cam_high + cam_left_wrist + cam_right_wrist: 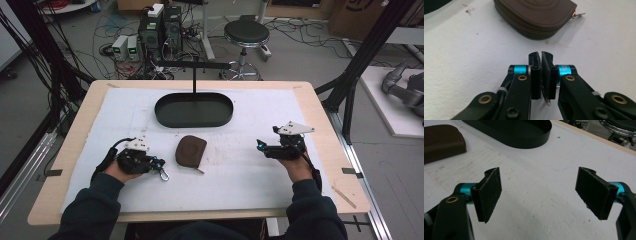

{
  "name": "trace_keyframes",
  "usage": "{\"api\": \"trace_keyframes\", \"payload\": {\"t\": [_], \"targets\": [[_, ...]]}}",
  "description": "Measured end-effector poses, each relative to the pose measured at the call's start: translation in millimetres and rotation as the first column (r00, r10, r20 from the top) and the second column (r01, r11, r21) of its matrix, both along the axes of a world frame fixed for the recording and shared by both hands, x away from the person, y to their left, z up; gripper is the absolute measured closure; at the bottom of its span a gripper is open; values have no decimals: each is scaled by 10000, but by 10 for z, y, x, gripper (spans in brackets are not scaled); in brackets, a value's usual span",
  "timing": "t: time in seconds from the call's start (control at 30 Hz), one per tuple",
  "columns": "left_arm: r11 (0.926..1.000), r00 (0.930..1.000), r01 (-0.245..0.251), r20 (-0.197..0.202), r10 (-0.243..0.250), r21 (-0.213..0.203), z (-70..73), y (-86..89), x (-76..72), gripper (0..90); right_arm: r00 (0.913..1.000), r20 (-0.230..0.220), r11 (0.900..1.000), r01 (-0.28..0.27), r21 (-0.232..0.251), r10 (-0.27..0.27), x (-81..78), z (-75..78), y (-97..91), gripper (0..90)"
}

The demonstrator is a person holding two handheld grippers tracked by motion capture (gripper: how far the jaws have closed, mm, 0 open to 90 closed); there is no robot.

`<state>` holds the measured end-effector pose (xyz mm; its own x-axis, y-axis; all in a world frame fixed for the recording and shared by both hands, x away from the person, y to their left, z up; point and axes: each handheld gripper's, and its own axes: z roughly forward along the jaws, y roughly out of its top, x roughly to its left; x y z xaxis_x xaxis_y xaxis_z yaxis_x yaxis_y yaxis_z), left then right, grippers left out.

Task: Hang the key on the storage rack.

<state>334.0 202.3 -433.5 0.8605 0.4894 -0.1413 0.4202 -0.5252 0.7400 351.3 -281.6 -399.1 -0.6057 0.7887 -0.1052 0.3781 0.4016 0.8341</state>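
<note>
At the counter's [320, 120] near-left, the left tongs [541, 55] clamp a metal key ring [163, 175]; right tongs [539, 195] gape empty. The brown zip pouch [190, 150] lies mid-counter, before the black tray [194, 110]. Likely next: lifting the ring clear.

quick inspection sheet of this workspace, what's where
surface: white mat on a wooden table
job's things: brown zip pouch flat on the mat; metal clip in the left gripper
clutter: black oval tray with a stand
grippers: left gripper shut on the clip; right gripper open, nothing between its pads
cables: one trails from each gripper; many on the floor
surroundings: stool, computer boxes
</note>
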Motion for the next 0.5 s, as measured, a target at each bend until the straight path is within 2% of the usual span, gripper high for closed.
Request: {"api": "trace_keyframes", "payload": {"t": [0.07,0.17,0.23,0.4,0.5], "targets": [[9995,9995,-55,-325,46,-299,-12,37,12,742,10000,37,10000,17,8,-17,0,0,-1,214],[9980,9980,71,-615,-110,-626,-23,101,2,686,10000,3,10000,50,45,-50,0,0,-4,214],[9974,9974,174,-690,-222,-703,-22,142,-2,684,10000,-19,10000,46,51,-46,-1,0,-6,214],[9980,9938,338,-1036,-391,-530,-42,222,-8,693,10000,-5,10000,55,36,-55,1,0,-5,214],[9987,9908,448,-1271,-475,-243,-73,228,-15,712,10000,-15,10000,49,47,-49,0,0,-4,214]]}}
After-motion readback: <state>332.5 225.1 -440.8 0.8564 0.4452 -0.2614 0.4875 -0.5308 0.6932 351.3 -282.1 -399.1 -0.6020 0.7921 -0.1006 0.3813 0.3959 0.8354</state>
